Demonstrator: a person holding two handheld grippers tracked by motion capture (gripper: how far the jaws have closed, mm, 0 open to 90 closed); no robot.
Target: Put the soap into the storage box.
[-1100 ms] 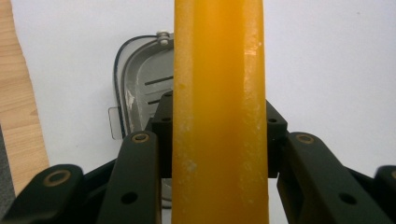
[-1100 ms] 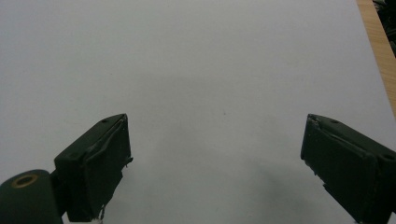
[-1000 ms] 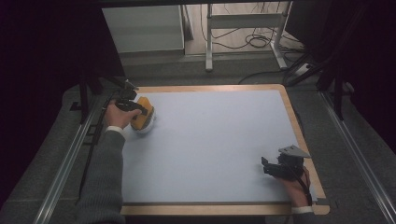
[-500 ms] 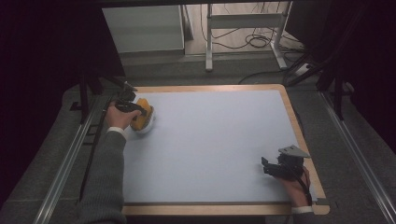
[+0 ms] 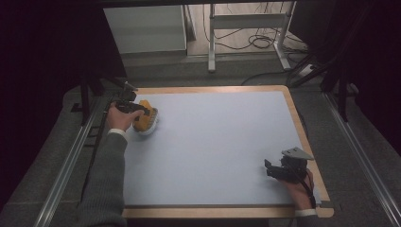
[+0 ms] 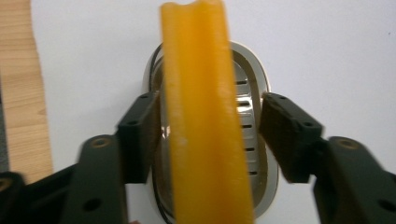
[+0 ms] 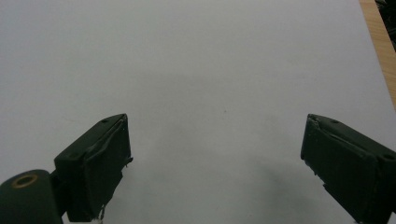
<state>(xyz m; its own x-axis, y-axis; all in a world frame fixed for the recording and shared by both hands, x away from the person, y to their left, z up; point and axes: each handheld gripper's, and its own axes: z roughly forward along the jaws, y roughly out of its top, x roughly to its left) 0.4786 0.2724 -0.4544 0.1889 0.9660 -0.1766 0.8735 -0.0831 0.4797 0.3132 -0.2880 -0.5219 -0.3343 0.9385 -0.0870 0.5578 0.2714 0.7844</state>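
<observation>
Two parted left tongs (image 6: pixel 208 135) flanking an upright orange sponge (image 6: pixel 205 116) above a slotted dish (image 6: pixel 250 135); right tongs (image 7: pixel 215 172) apart.

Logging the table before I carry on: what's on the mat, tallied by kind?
Orange sponge-like block: 1
White slotted oval dish under it: 1
Handheld grippers: 2, left gripper and right gripper
Total: 4

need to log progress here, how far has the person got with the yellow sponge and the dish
Done: the left claw has reached the yellow sponge, which stands on edge over the slotted metal soap dish at the white mat's far left. In hand: its jaws straddle the sponge, the right-hand one still apart, so no firm grip yet. Left: closing and moving the sponge. The right claw rests open, idle.
</observation>
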